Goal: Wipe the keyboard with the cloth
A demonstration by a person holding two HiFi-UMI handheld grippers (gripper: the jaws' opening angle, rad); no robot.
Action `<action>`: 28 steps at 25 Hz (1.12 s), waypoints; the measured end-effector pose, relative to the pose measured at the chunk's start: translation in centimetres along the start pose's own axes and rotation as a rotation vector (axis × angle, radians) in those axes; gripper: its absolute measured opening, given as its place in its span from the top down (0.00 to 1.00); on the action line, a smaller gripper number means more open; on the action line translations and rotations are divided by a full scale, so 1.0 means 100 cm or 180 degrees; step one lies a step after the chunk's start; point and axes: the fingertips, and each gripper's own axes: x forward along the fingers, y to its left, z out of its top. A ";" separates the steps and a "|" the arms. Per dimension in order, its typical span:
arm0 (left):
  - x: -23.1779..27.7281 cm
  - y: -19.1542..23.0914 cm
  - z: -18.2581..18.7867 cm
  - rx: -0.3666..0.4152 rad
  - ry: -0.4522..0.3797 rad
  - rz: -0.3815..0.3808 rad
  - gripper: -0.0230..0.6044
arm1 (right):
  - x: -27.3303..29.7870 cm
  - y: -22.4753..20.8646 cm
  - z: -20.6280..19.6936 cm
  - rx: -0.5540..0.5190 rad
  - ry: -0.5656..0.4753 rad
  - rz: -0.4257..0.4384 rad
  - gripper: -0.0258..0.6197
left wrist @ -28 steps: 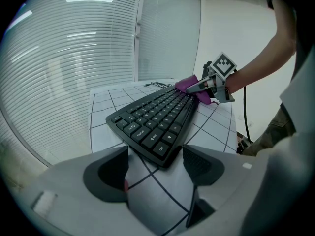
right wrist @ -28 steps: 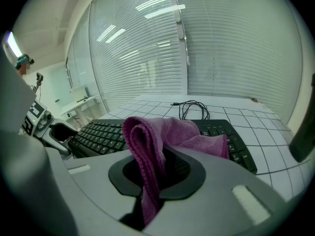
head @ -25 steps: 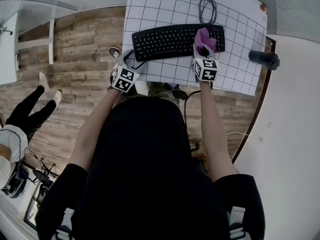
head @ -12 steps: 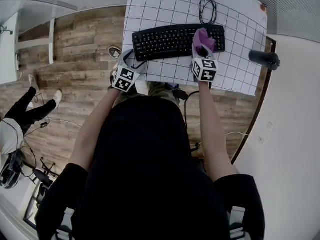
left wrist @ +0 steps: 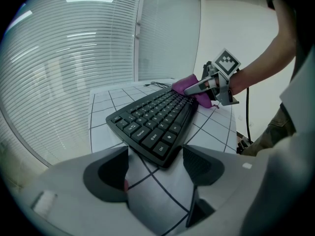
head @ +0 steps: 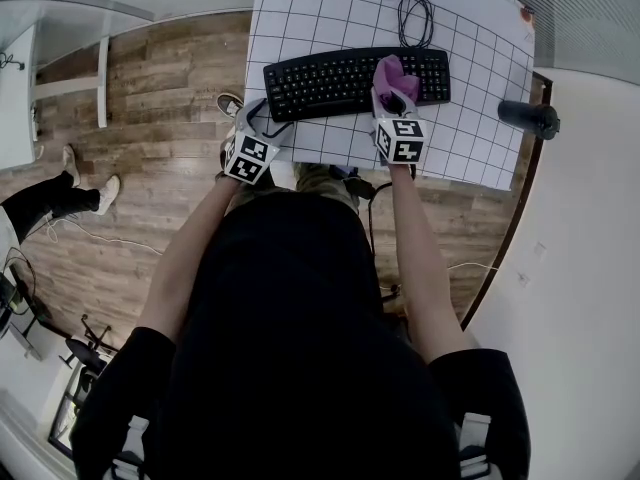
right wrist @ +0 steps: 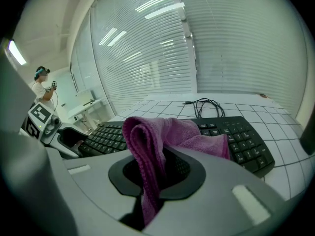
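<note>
Black keyboard (head: 340, 80) lying across the gridded bench (head: 300, 8), coiled cable (head: 415, 13) just behind it. Right gripper (head: 395, 100) over the keyboard's right half, fingers (right wrist: 187, 168) clamped on a bunched purple cloth (head: 392, 71), loose end draped on the keys. Left gripper (head: 262, 118) low at the keyboard's near left corner, fingers (left wrist: 106, 173) apart, only bare bench between them, the corner just ahead of the gap.
</note>
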 end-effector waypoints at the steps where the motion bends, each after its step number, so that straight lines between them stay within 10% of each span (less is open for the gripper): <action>1: 0.000 0.000 0.000 0.0001 0.0001 0.0000 0.44 | 0.001 0.003 0.000 -0.0009 0.0003 0.0015 0.87; 28: -0.001 -0.001 0.001 -0.0006 -0.0032 0.0005 0.44 | 0.018 0.083 0.002 -0.0193 0.0106 0.0568 0.87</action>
